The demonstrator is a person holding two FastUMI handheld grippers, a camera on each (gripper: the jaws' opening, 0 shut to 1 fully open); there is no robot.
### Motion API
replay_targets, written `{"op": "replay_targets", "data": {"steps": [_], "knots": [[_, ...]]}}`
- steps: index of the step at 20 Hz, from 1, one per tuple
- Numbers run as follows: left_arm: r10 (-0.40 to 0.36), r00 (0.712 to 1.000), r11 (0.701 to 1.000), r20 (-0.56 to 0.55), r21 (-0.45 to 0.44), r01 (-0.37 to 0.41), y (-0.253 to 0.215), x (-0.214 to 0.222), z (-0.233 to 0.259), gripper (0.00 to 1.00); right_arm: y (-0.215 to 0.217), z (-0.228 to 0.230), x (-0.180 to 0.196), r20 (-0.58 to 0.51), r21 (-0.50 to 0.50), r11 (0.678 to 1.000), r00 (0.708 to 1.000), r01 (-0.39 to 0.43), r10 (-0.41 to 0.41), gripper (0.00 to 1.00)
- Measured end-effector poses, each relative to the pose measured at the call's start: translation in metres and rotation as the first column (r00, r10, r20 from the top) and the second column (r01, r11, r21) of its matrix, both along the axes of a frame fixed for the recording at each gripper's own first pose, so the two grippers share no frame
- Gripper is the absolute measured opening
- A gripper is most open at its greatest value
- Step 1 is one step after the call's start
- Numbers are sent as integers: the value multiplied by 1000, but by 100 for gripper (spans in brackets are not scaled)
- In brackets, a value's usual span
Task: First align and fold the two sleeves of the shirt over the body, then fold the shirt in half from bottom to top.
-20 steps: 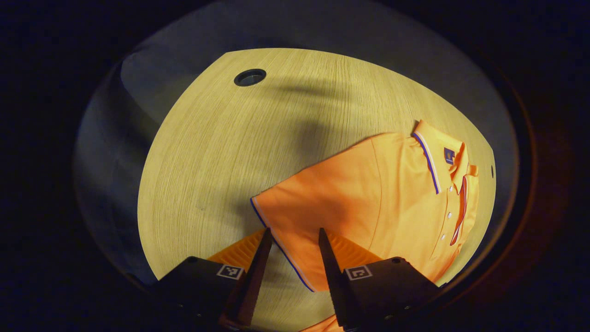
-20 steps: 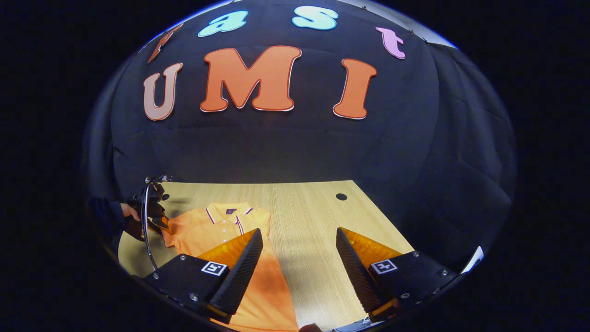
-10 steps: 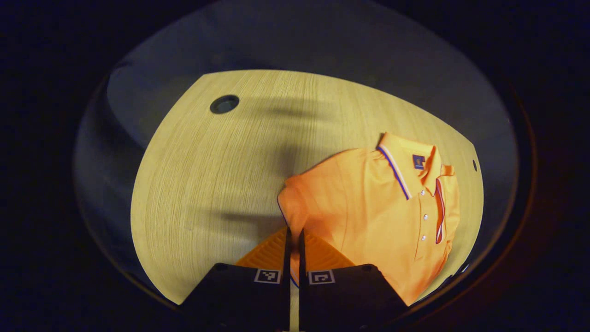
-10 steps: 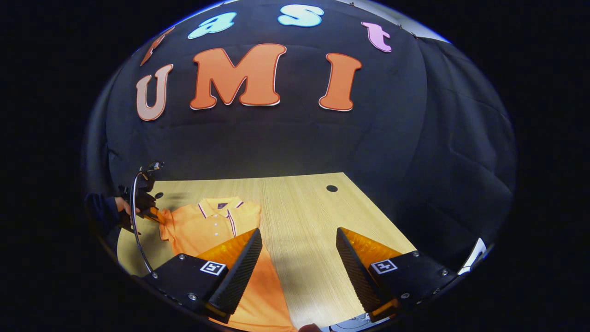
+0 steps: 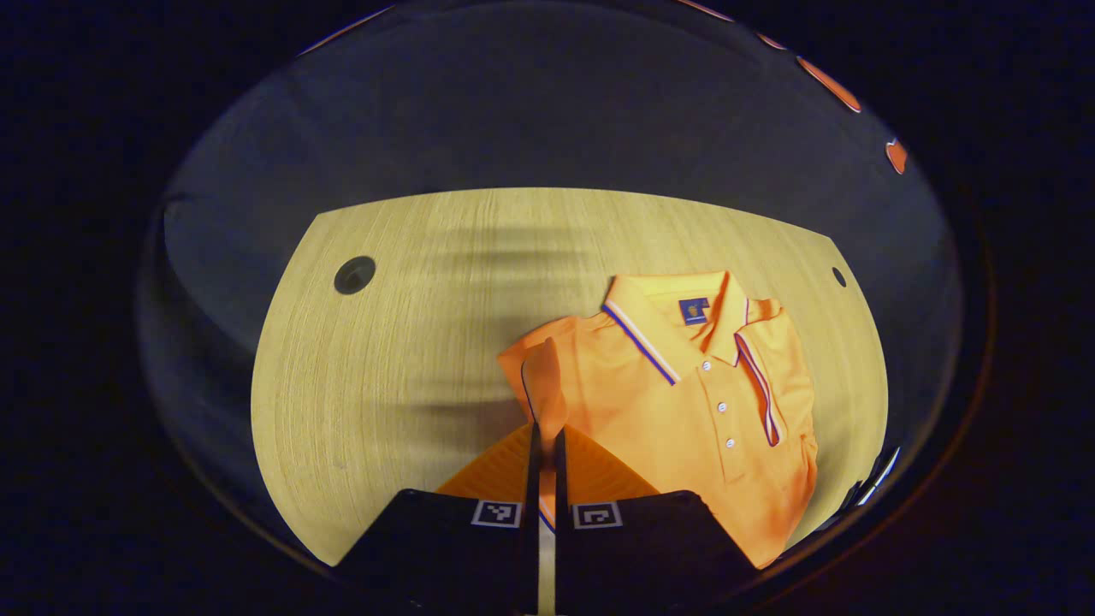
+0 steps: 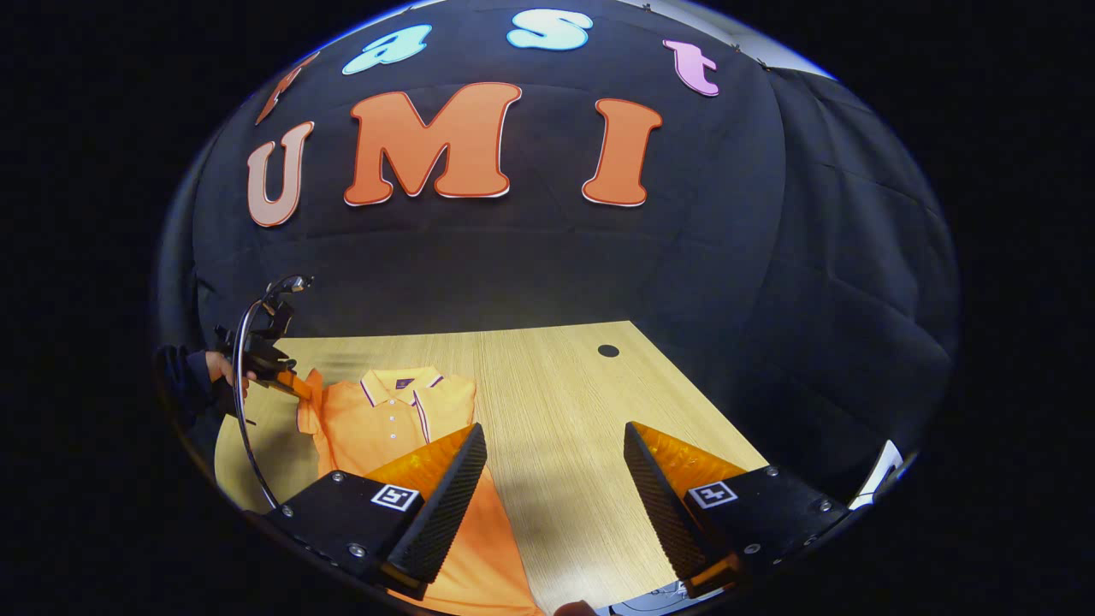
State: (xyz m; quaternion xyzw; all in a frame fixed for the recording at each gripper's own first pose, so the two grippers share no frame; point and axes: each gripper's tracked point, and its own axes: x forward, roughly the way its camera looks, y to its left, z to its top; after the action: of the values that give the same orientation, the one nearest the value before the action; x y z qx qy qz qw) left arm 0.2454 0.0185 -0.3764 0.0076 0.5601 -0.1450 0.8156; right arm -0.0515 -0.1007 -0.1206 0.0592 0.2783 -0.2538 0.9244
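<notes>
Shirt [image 5: 684,411] lies collar-up on the tabletop [image 5: 402,359], orange polo, buttons facing me. My left gripper [image 5: 543,445] has its fingers pressed together on the cuff of the shirt's sleeve [image 5: 537,385], which is lifted off the wood and bunched upward, not yet laid on the body. In the right gripper view the same pinch shows at the far left, sleeve raised beside the collar [image 6: 402,381]. My right gripper [image 6: 552,479] hangs above the shirt's lower part with fingers wide apart, gripping nothing. Other side of the shirt looks already tucked in, edge straight by the placket, though I can't confirm that sleeve is folded. Judged progress: first sleeve fold under way; possibly the second sleeve and the bottom-to-top half fold remain.
</notes>
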Motion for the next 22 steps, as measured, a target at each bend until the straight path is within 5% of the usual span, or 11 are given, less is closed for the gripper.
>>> {"op": "replay_targets", "data": {"steps": [5, 12, 17, 22], "knots": [[-101, 995, 994, 28, -45, 102, -53, 3, 8, 7, 1, -5, -6, -14, 9, 1000, 1000, 9, -8, 99], [-185, 983, 964, 4, -195, 182, -114, -18, 14, 21, 0, -8, -15, -25, 17, 999, 999, 33, -33, 99], [-208, 976, 961, 70, -171, 218, -108, -17, 27, 87, 1, -9, -15, -23, 12, 999, 999, 39, -39, 99], [-192, 961, 955, 196, -189, 230, -103, -25, 61, 96, 10, -11, -13, -20, 4, 999, 999, 43, -43, 99]]}}
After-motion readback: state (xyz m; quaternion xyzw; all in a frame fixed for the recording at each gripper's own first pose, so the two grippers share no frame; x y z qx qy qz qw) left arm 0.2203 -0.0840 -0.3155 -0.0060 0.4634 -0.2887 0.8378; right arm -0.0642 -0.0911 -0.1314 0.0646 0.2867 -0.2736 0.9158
